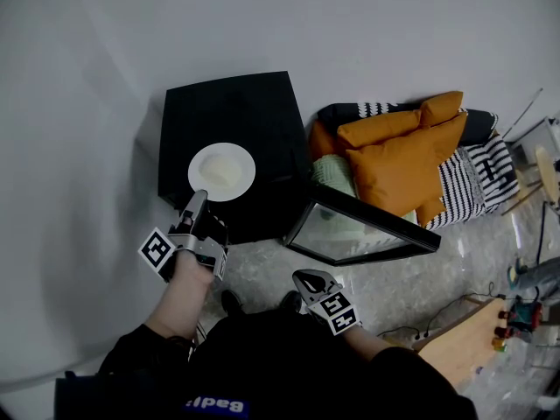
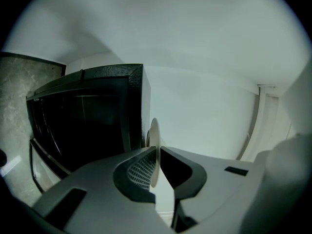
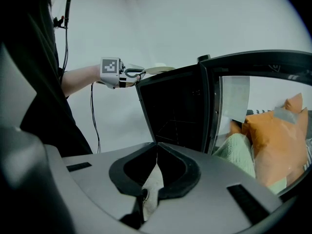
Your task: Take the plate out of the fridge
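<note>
My left gripper pinches the plate by its rim to hold it flat over the fridge top's front-left edge, probably for setting down. Right gripper closed, empty, near the open door.

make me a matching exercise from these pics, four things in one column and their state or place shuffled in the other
1. plate
2. fridge door
3. right gripper
4. orange cushions

a. swung open
b. heaped beside the fridge
c. jaws together, nothing held
d. rim pinched by the left gripper

Pairs: 1-d, 2-a, 3-c, 4-b
</note>
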Motion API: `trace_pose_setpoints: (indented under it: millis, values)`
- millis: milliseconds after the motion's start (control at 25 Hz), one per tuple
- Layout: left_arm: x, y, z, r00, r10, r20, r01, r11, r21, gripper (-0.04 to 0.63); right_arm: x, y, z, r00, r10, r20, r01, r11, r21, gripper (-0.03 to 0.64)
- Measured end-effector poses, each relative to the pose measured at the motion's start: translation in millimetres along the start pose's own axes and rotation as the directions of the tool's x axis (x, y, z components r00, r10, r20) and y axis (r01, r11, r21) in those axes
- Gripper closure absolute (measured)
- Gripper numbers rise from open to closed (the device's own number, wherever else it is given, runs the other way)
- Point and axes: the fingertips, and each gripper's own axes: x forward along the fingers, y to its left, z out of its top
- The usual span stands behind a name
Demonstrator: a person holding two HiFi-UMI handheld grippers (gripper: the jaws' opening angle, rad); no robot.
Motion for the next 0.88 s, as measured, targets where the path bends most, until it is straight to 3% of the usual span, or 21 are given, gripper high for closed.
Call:
trace_pose_setpoints:
  millis: [320,440,640,880]
  values:
    - [13,-1,0,1.000,-0.004,0.008,0.004,0.999,-0.036,0.569,-1,-11,0,1.000,-0.013,0.003,0.013,1.000,-0.002,0.606]
    - [16,-6,-1,1.000,-0.009,0.009,0.010,0.998,-0.054,0.491,1,-12,2,1.000,-0.007,0.010,0.007,1.000,0.001,0.606]
    - [19,-6,0,0.999,0.031,0.014,-0.031,0.999,-0.033,0.413,6,-14,6,1.000,0.005,0.022,-0.006,1.000,0.014,0.606]
    - [22,-3,1,0.999,0.044,0.001,-0.044,0.999,-0.026,0.407,9,-15,8,1.000,0.009,0.025,-0.009,1.000,0.012,0.606]
